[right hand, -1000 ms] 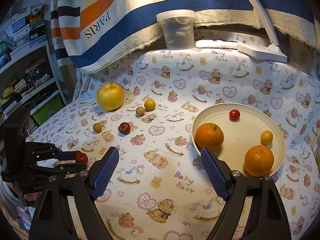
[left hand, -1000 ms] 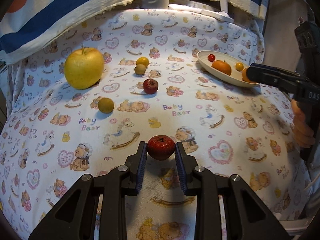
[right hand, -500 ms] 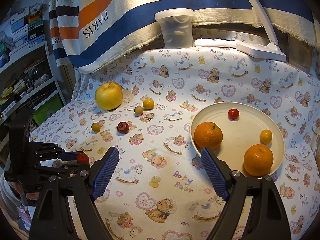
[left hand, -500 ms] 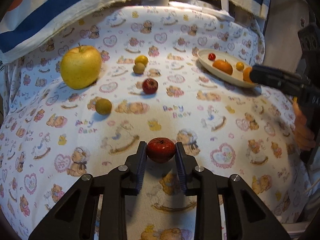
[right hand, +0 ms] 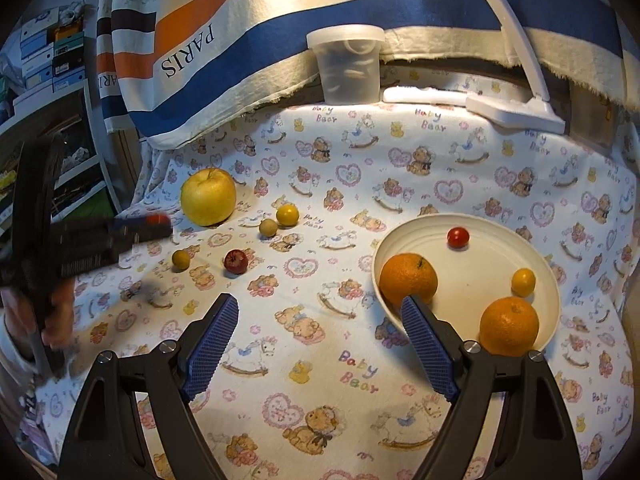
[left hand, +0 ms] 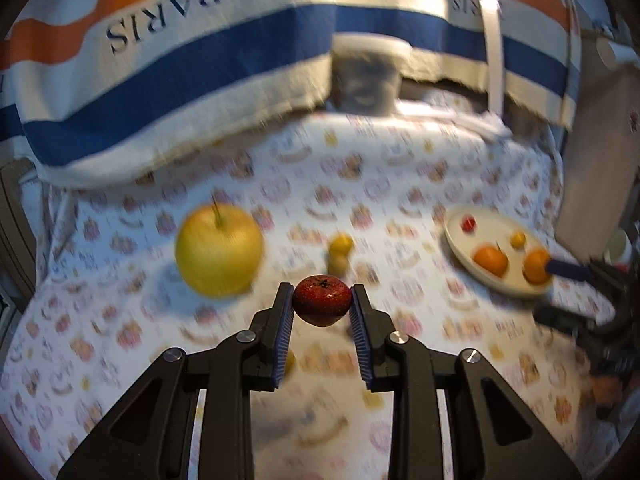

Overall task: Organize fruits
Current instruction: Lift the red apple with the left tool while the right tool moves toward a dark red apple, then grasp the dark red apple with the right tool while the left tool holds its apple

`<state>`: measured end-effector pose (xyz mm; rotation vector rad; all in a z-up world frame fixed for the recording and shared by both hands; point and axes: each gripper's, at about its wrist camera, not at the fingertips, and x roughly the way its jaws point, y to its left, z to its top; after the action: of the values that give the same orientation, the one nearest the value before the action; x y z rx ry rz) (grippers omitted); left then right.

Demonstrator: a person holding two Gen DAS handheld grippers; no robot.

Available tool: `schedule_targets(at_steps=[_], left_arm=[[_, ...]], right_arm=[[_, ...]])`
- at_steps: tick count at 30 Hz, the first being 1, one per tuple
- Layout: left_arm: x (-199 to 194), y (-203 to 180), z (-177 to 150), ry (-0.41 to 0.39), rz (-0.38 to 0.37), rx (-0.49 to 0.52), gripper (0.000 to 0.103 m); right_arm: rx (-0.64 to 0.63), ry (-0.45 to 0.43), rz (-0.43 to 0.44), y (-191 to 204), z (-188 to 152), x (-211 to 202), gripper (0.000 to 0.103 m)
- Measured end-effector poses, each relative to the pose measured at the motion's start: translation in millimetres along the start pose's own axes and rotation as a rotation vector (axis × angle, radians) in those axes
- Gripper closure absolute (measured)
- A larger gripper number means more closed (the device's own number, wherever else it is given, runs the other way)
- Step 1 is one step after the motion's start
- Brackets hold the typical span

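Left wrist view: left gripper point(left hand: 322, 306) pinched small red fruit point(left hand: 321, 305), lifted off cloth. Right wrist view only: right gripper point(right hand: 318, 344) spread, empty, lower centre; dark red fruit point(right hand: 235, 261) mid-left.

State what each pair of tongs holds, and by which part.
Left tongs pinch the small round red fruit by its two sides; right tongs hold nothing.

Bear-print tablecloth point(right hand: 320, 184) with yellow apple point(right hand: 208, 197), plate point(right hand: 480, 224), tub point(right hand: 347, 65), lamp base point(right hand: 516, 112)
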<state>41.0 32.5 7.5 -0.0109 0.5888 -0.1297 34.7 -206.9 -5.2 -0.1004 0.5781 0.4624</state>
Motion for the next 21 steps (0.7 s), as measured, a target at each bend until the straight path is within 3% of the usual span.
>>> schedule_targets(at_steps=[6,11,14,21], left_arm=[[10.3,28.7,9.8,-0.053,0.009,-0.089,0.076],[19.2,38.4,1.5,0.000,0.038,-0.106,0.076],[22.7,41.5,-2.4,0.021,0.055,-0.111,0.076],[32.2,58.9,-7.2,0.085,0.068,-0.165,0.076]], right_arm=[[-0.016,0.029,-0.016,16.5,9.0,10.7,0.031],[-0.033,0.055,0.017,39.5,24.8,25.8,0.036],[-0.015,0.073,0.030,52.5,36.7,41.5,0.045],[0.061,0.177,0.032,71.7,49.0,86.0,0.049]])
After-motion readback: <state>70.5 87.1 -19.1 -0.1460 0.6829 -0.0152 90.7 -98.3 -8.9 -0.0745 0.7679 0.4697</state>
